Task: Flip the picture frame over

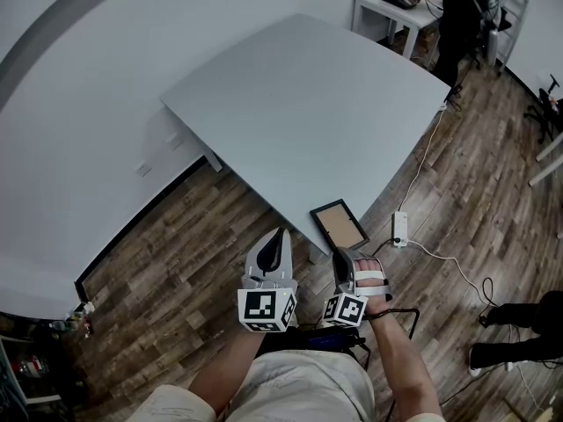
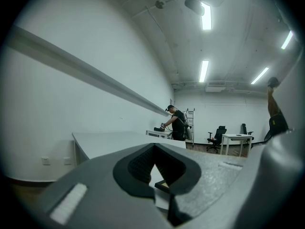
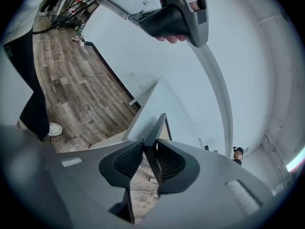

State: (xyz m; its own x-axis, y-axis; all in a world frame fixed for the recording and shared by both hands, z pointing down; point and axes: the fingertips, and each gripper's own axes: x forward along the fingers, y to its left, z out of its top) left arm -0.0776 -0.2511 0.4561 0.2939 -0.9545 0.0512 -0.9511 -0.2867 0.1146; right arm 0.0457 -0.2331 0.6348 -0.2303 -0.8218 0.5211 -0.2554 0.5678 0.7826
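- Picture frame point(image 1: 339, 225) on the grey table point(image 1: 308, 104): the table, the biggest thing in view, spreads away ahead of both tongs. The frame sits at the table's near corner, right at the tip of the right tongs point(image 1: 339, 253), with its brown backing facing up. The other face is hidden. Part of the frame looks to hang past the table edge, but how much rests on the top is hard to tell.
- Wood floor point(image 1: 193, 262) lies below and to either side of the tongs.
- Person in dark clothes point(image 1: 457, 16) stands well beyond the tongs at a white desk point(image 1: 387, 11). A second person's legs point(image 1: 519, 323) are out to the right of the right tongs, cut off by the picture's edge.
- Left tongs point(image 1: 281, 236) sit just left of the frame with their tips pressed together on nothing. Its own view shows only a frame corner through the slot behind the tips.
- Right tongs pinch the frame, one tip on each face. Its own view shows the frame point(image 3: 161, 124) purely edge-on. The hand point(image 1: 374, 280) on it is partly covered by the marker cube point(image 1: 345, 309).
- White power strip point(image 1: 398, 229) lies on the floor just right of the frame; its cable runs off out of sight.
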